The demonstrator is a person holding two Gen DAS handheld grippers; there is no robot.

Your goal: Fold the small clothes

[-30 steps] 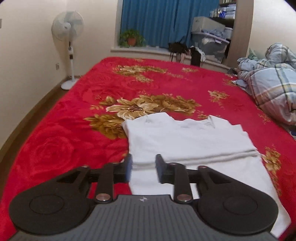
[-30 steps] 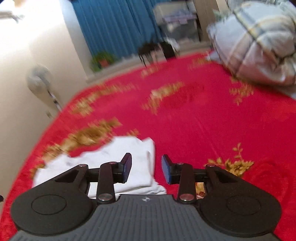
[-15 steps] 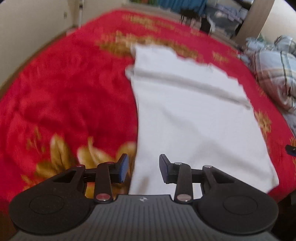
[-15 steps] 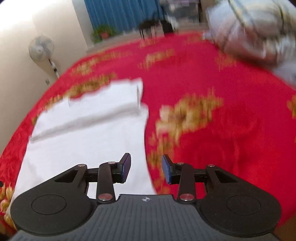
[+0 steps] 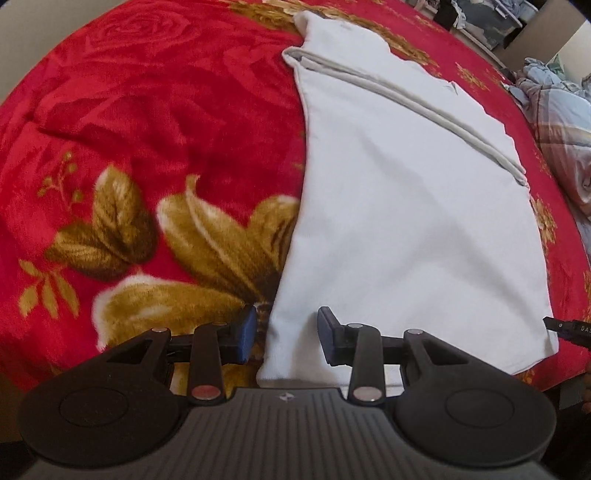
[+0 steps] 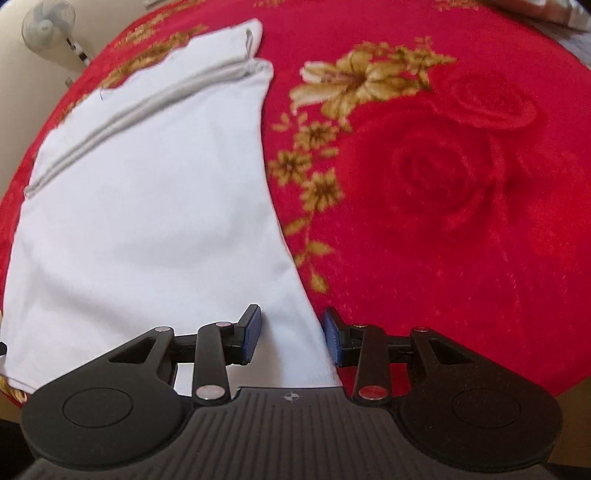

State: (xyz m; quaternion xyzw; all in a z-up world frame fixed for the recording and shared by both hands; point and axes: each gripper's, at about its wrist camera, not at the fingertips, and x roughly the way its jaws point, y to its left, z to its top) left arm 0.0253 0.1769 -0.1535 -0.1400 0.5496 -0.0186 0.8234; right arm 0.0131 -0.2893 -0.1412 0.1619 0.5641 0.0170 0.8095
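A white garment (image 5: 406, 206) lies flat on the red floral bed cover, its far part folded over along a grey seam line. It also shows in the right wrist view (image 6: 147, 206). My left gripper (image 5: 286, 336) is open, its jaws straddling the garment's near left corner. My right gripper (image 6: 291, 339) is open, its jaws straddling the garment's near right corner. Neither pinches the cloth. The tip of the right gripper (image 5: 565, 328) shows at the right edge of the left wrist view.
The red blanket (image 5: 147, 129) with gold flowers covers the bed. A plaid quilt (image 5: 565, 122) lies at the far right. A standing fan (image 6: 48, 29) is by the wall at the far left. The bed's near edge is just under both grippers.
Both grippers have pulled back toward the near edge of the bed and dropped low over the garment's near corners. Both stay open.
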